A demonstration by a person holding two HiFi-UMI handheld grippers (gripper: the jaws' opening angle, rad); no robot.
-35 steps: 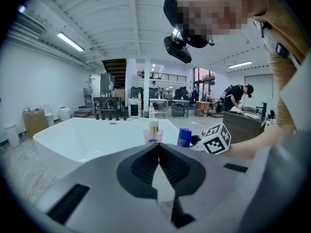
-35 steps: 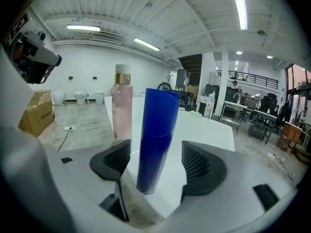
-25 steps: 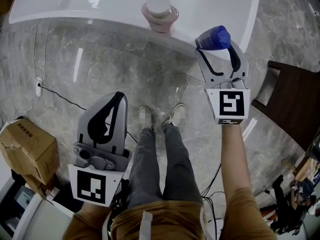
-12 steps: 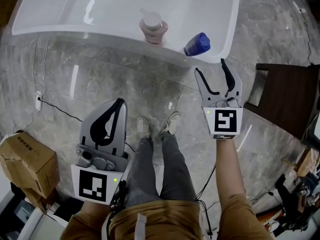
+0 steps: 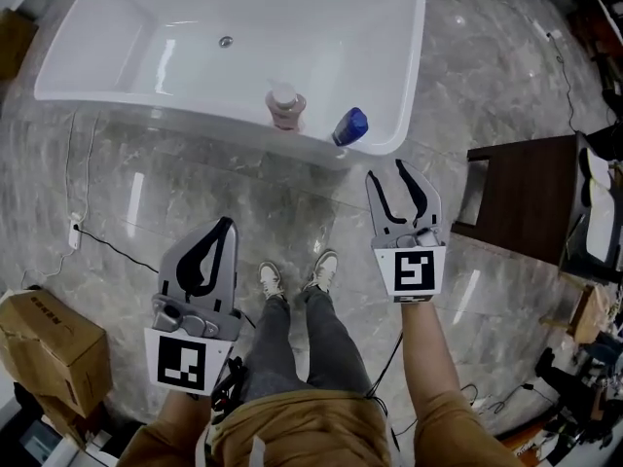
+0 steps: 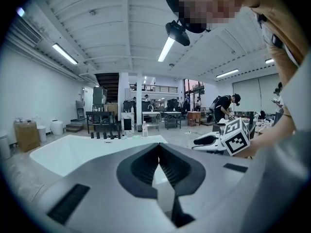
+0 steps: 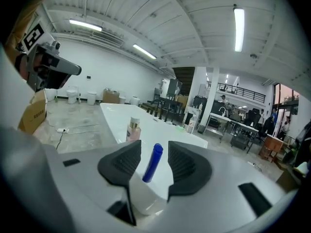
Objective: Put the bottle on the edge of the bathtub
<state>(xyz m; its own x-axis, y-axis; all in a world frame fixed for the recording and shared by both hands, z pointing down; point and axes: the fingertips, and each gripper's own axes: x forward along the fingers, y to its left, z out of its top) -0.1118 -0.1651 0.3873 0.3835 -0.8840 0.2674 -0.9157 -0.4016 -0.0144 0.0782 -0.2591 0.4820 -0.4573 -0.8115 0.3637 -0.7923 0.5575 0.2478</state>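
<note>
Left gripper: I hold it low on my left, over the grey marble floor and well short of the tub. Its own view shows the jaws pressed together at the tips with nothing between them. Right gripper: I hold it forward on my right, just short of the right end of the bathtub, and its tips touch nothing. Its jaws stand apart and are closing. No object lies between the pads; the blue bottle only shows through the gap, farther off. That bottle rests on the near rim of the bathtub, close to the right corner, and is clear of both grippers. It looks tilted in the right gripper view, and I cannot tell whether it stands square on its base. A pink pump bottle sits on the same rim, just to the left of the blue one and not touching it. The tub is white, with a drain visible in its bottom. A dark wooden table stands on the floor to the right of my right gripper. A cardboard box sits at the lower left, and a thin cable runs across the floor on that side.
</note>
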